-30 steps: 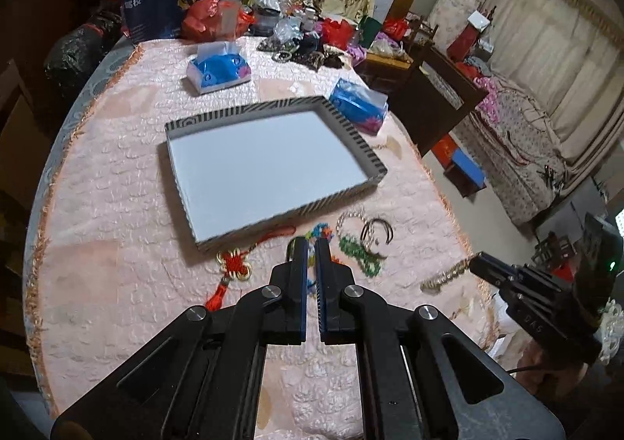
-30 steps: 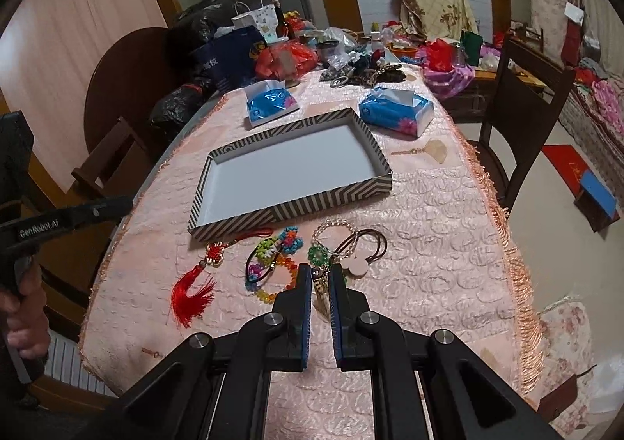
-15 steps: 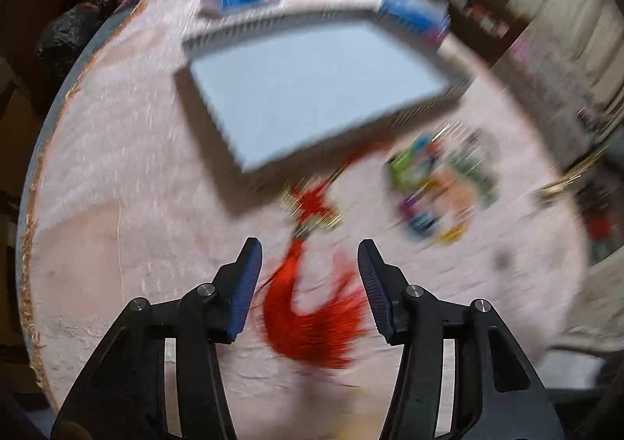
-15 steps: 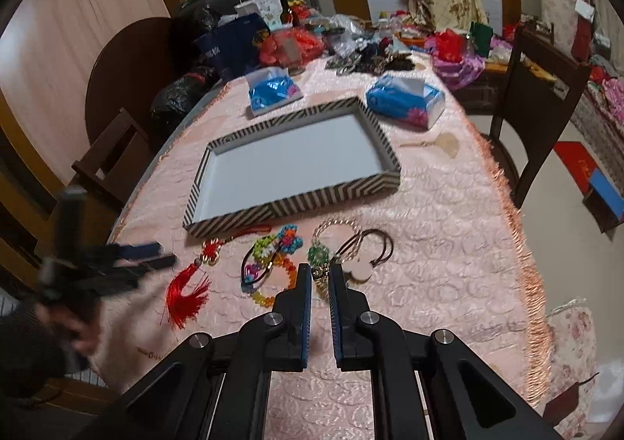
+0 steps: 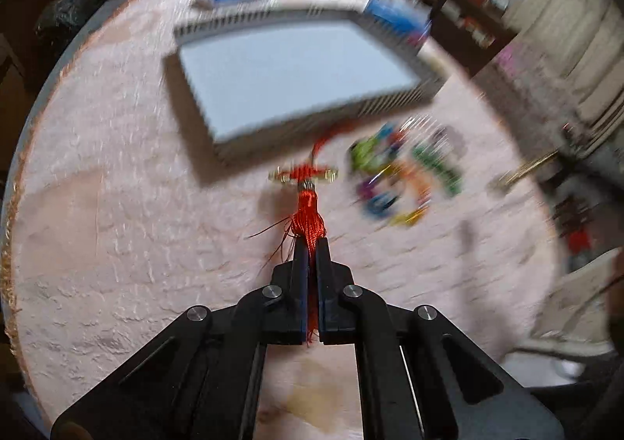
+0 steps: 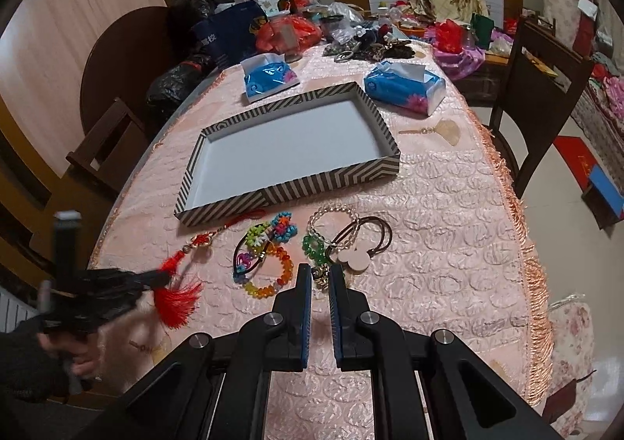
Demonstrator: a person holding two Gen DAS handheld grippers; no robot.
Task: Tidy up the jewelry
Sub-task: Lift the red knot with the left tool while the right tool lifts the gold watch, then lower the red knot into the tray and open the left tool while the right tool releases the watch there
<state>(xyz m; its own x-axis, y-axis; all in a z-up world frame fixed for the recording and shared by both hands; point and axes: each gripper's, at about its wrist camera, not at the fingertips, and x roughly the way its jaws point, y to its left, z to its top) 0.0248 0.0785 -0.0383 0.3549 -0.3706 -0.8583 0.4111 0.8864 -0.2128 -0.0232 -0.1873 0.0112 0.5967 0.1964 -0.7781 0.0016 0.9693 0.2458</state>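
1. My left gripper (image 5: 310, 245) is clamped on the red tassel (image 5: 310, 216) of the knot charm; threads run down between the jaws, so the grip looks deep enough
2. Charm lies at the near left of the jewelry pile, its gold-trimmed knot (image 5: 304, 175) just past my fingertips and its red cord (image 6: 243, 218) running up to the tray's near wall, touching or nearly so
3. My right gripper (image 6: 319, 278) hangs nearly shut with a slim gap, holding nothing, just above the near end of the green bead bracelet (image 6: 312, 245)
4. To do this well I'd lift straight up first so knot and cord clear the cloth, then carry far into the striped tray (image 6: 296, 190); loose strands could slip, so I'd move slowly
5. Left view is blurred, so fine detail there is unsure
6. Room: tray floor is bare and wide, only its low near wall to clear
7. Colourful bead bracelets (image 6: 265, 257) sit right of the charm, close; dragging sideways could snag them
8. Table edge (image 6: 518, 229) with fringe is well off to the right, tissue packs (image 6: 403, 87) lie beyond the tray, no obstacle
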